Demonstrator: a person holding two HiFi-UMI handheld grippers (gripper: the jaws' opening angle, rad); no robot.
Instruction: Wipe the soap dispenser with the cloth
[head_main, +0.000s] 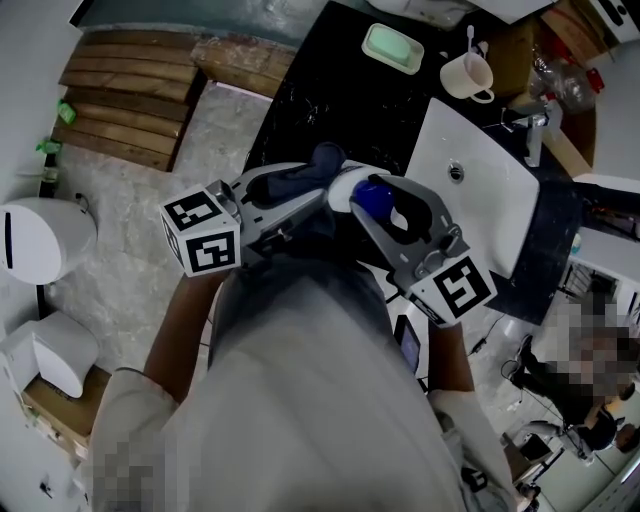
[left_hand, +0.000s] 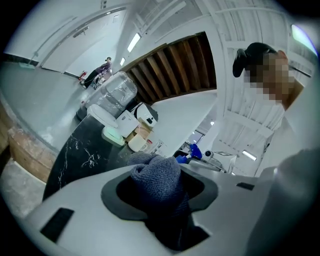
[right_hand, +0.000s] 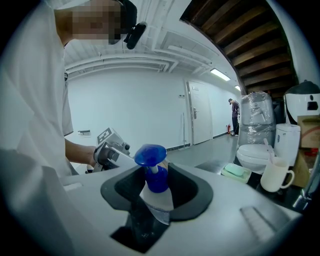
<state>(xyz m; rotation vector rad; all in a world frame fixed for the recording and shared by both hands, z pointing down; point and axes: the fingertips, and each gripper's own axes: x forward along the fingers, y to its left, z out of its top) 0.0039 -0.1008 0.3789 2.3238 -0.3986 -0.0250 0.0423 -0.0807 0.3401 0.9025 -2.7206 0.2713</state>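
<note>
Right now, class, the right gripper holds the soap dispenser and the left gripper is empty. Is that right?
No: the left gripper is shut on a dark blue cloth, as the left gripper view shows. The right gripper does hold the soap dispenser.

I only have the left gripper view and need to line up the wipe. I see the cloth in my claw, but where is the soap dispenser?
Observer: The right claw is shut on it. The soap dispenser, with a white body and blue pump, stands between its jaws.
Operator: Is my cloth on it yet?
Observer: In the head view the cloth lies close against the soap dispenser's side, to its left. I cannot tell if they actually touch.
Operator: Anything close on the right?
Observer: A white sink, set in the black counter, just beyond the right claw.
</note>
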